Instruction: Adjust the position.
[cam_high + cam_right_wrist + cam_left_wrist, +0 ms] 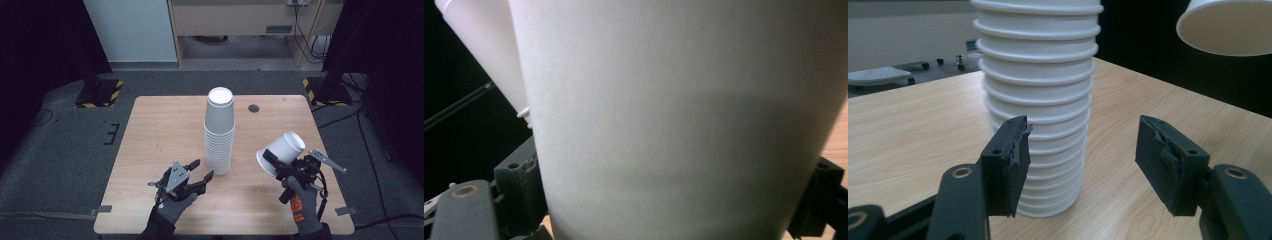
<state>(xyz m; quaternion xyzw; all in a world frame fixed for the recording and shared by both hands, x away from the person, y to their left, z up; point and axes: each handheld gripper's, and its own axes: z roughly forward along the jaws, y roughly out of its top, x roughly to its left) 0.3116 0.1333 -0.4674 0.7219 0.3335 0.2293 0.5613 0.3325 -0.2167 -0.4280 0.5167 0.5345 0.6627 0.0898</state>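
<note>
A tall stack of white paper cups (219,132) stands upside down at the middle of the wooden table (160,135). My left gripper (204,168) is open just left of the stack's base, jaws pointing at it. In the left gripper view the stack (1038,100) rises just beyond the open left gripper (1083,150), not touching it. My right gripper (275,167) is shut on a single white cup (281,152), held tilted above the table's right side. That cup (674,125) sits between the right gripper's fingers (519,190), with the stack (484,55) behind at upper left.
A small dark round hole (254,108) marks the table's far side. Yellow-and-black striped stand bases (100,92) (325,90) sit on the floor beyond both far corners. Bare wood lies left of the stack and along the front edge.
</note>
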